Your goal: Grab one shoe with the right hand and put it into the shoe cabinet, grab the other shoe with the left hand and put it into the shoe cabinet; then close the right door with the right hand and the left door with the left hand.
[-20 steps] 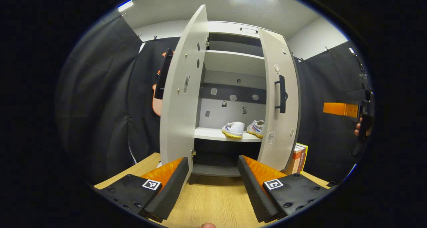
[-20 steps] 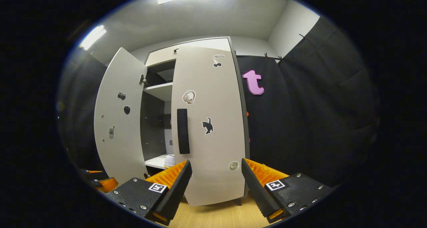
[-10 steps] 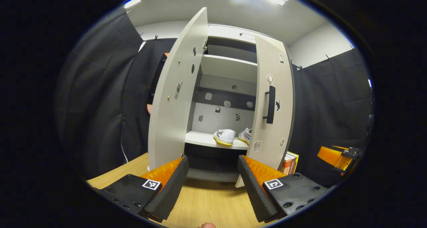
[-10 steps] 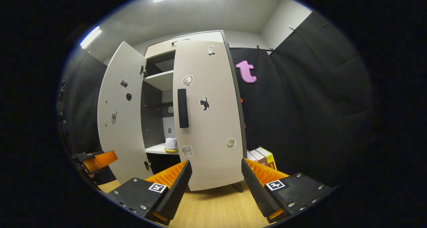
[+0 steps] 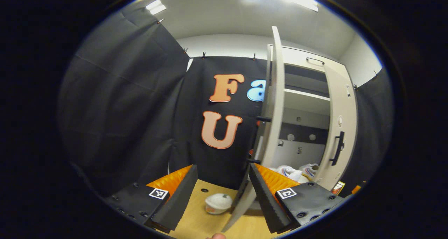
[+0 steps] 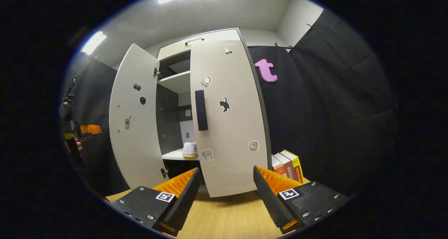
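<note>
The grey shoe cabinet [image 6: 210, 43] stands on a wooden tabletop [image 6: 227, 218]. Two white shoes [image 5: 290, 172] sit side by side on its lower shelf; one shoe [image 6: 190, 149] peeks through the door gap. The right door [image 6: 227, 120] with its black handle [image 6: 201, 110] is nearly closed. The left door [image 5: 274, 109] hangs open and is edge-on in the left gripper view. My left gripper [image 5: 222, 197] is open, with that door's edge running down close by its right finger. My right gripper [image 6: 225, 193] is open and empty, a little in front of the right door.
A small white lidded bowl [image 5: 218, 203] sits on the table left of the cabinet. Several books [image 6: 287, 163] lean against the cabinet's right side. Black cloth walls surround the booth. The left gripper [image 6: 84, 129] and the hand holding it appear beyond the left door.
The left gripper has swung left, from facing the cabinet's inside to the left door's edge. The right door has closed further. The right gripper has backed off slightly.
</note>
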Available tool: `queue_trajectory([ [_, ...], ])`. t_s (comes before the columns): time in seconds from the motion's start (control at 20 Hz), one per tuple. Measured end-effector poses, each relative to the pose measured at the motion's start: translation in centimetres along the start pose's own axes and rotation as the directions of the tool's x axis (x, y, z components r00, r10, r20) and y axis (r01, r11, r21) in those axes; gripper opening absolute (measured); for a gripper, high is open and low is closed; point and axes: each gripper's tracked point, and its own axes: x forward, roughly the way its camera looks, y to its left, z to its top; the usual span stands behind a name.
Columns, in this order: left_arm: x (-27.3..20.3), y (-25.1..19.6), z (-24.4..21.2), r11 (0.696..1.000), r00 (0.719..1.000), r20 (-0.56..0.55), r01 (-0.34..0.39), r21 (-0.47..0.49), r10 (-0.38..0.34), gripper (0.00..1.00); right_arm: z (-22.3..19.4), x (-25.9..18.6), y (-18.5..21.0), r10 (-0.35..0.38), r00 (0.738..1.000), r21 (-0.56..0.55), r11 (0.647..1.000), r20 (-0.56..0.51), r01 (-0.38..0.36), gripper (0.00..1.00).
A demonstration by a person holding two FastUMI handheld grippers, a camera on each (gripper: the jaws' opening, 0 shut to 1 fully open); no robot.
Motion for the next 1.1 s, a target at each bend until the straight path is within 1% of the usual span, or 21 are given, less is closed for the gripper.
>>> queue_trajectory([
  [0.1, 2.1, 1.9, -0.1, 0.999, 0.999, -0.002, -0.033, 0.012, 0.033, 0.96, 0.0, 0.0, 0.1, 0.007, 1.000, -0.006, 1.000, -0.004, -0.007, 0.92],
  [0.15, 3.3, 2.2, -0.1, 0.999, 0.999, -0.004, -0.035, 0.003, 0.035, 0.96, 0.0, 0.0, 0.1, 0.007, 1.000, -0.011, 1.000, -0.002, -0.007, 0.92],
  [0.3, 6.9, 2.3, -0.2, 0.999, 1.000, -0.012, -0.018, -0.026, 0.018, 0.97, 0.4, 0.0, -0.5, -0.007, 1.000, -0.026, 1.000, 0.002, 0.007, 0.92],
  [0.45, 9.1, 1.4, -0.6, 1.000, 1.000, -0.018, -0.006, -0.012, 0.006, 0.97, 0.4, 0.3, -1.1, -0.021, 1.000, -0.025, 0.999, 0.000, 0.021, 0.92],
  [0.6, 9.0, 0.7, -0.7, 1.000, 1.000, -0.012, 0.014, 0.007, -0.014, 0.97, 0.5, 0.5, -1.6, -0.033, 0.999, -0.023, 0.999, -0.003, 0.033, 0.92],
  [0.65, 9.4, 0.5, -0.4, 1.000, 1.000, 0.002, 0.011, 0.017, -0.011, 0.96, 0.6, 0.6, -1.7, -0.036, 0.999, -0.023, 0.999, -0.001, 0.036, 0.92],
  [0.7, 9.5, 0.4, -0.4, 1.000, 1.000, 0.005, 0.006, 0.023, -0.006, 0.92, 0.6, 0.7, -1.9, -0.037, 0.999, -0.023, 0.999, -0.002, 0.037, 0.92],
  [0.8, 9.4, 0.4, -0.7, 1.000, 1.000, 0.001, -0.003, 0.007, 0.003, 0.92, 0.5, 0.9, -1.9, -0.035, 0.999, -0.025, 0.999, -0.003, 0.035, 0.92],
  [0.9, 9.2, 0.1, -0.8, 1.000, 1.000, -0.011, 0.009, -0.019, -0.009, 0.92, 0.6, 1.0, -1.7, -0.029, 1.000, -0.022, 0.999, -0.003, 0.029, 0.92],
  [0.95, 9.3, 0.0, -0.9, 0.999, 1.000, -0.017, 0.010, -0.030, -0.011, 0.95, 0.7, 1.1, -1.6, -0.024, 1.000, -0.021, 0.999, -0.002, 0.024, 0.92],
  [1.1, 9.2, -0.4, -0.8, 0.999, 1.000, -0.017, 0.007, -0.045, -0.008, 0.95, 0.8, 1.2, -1.5, -0.012, 1.000, -0.022, 1.000, -0.002, 0.012, 0.92],
])
